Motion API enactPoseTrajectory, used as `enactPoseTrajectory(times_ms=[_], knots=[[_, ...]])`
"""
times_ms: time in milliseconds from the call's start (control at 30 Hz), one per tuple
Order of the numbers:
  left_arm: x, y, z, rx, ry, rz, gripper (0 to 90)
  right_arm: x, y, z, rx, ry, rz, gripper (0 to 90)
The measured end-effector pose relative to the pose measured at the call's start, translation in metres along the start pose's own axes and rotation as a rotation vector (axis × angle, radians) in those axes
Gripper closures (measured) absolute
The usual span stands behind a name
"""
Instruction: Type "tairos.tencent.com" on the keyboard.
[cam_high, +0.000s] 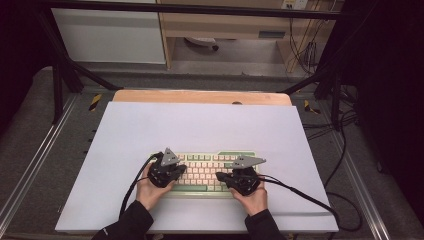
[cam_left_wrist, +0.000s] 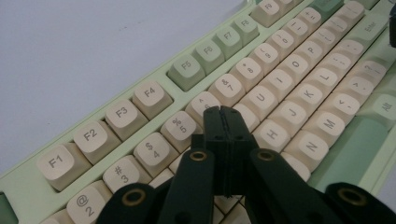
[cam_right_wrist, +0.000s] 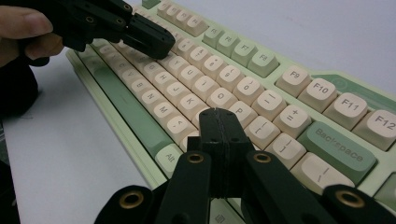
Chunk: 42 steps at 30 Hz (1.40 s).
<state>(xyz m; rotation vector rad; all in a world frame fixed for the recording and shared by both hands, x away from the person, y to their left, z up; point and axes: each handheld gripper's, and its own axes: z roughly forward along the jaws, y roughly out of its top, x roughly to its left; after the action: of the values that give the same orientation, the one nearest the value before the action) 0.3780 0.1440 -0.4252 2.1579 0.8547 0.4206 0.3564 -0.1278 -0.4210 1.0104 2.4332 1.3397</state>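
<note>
A pale green keyboard with cream keys (cam_high: 202, 171) lies on the white table top (cam_high: 150, 130), and the left black gripper (cam_left_wrist: 222, 122) and right black gripper (cam_right_wrist: 219, 122) hover over it, jaws pressed together and holding nothing, probably to poke keys like fingers.

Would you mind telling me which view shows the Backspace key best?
The right gripper view: the green Backspace key sits close, its label readable. The left gripper view catches a green key at the keyboard's far end, unreadable. In the high view the keyboard is too small to pick out keys.
</note>
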Motion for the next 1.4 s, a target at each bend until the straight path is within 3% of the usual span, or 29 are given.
enactPoseTrajectory(times_ms=[400,933,1200,1400], knots=[[0.008,-0.005,-0.028,-0.043,-0.016,-0.011,90.0,-0.001,0.001,-0.002,-0.006,-0.001,-0.002,90.0],[0.025,-0.035,-0.058,-0.049,0.012,-0.044,89.9,-0.001,0.002,-0.002,-0.004,-0.003,-0.002,90.0],[0.033,-0.050,-0.066,-0.041,0.022,-0.067,89.9,0.001,-0.001,0.006,0.005,0.013,0.012,90.0],[0.035,-0.054,-0.069,-0.049,0.022,-0.080,89.9,0.007,-0.001,0.016,0.026,0.025,-0.004,90.0]])
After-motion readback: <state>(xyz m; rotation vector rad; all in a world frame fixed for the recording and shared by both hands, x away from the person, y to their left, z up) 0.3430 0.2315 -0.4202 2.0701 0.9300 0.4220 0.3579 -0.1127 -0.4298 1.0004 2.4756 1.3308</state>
